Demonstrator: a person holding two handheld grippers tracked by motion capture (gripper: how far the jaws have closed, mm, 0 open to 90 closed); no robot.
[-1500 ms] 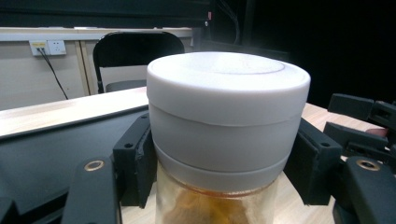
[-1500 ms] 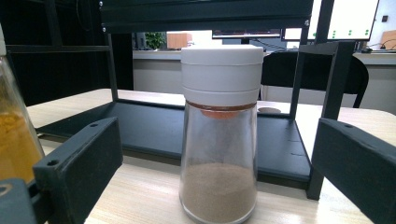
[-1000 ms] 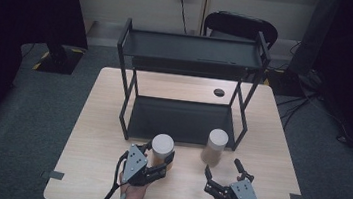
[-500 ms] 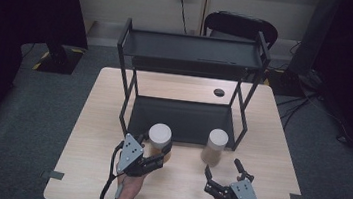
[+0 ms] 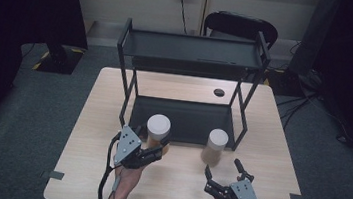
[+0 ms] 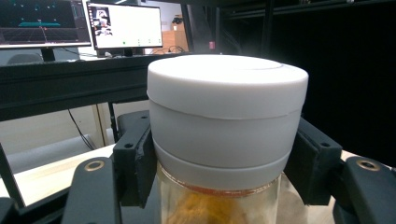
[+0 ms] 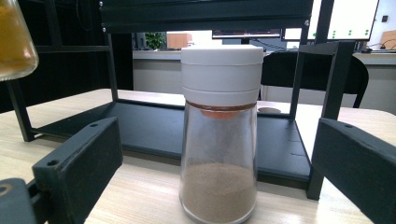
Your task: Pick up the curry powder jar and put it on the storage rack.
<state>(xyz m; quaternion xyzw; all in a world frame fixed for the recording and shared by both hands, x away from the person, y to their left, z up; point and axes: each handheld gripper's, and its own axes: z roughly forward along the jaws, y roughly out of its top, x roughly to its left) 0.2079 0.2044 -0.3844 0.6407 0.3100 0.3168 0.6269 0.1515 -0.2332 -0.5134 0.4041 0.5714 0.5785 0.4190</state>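
Observation:
A glass spice jar with a white lid [image 5: 158, 126] and orange powder is held in my left gripper [image 5: 156, 150], which is shut on the glass just under the lid [image 6: 227, 107]. Its base [image 7: 14, 37] hangs above the table. A second white-lidded jar [image 5: 216, 144] with brown powder [image 7: 220, 135] stands upright on the table, in front of the rack's lower shelf. My right gripper [image 5: 222, 166] lies open just short of it, one jaw to either side and neither touching.
A black two-tier metal rack [image 5: 193, 48] stands mid-table, its lower shelf [image 5: 182, 118] bare behind the jars. A small dark round spot [image 5: 219, 92] lies on the wooden table [image 5: 104, 101] behind the rack. A chair [image 5: 241, 24] sits beyond the far edge.
My left gripper has raised the orange-powder jar off the table and carried it slightly forward and left, toward the rack. The right gripper and the brown-powder jar have stayed put.

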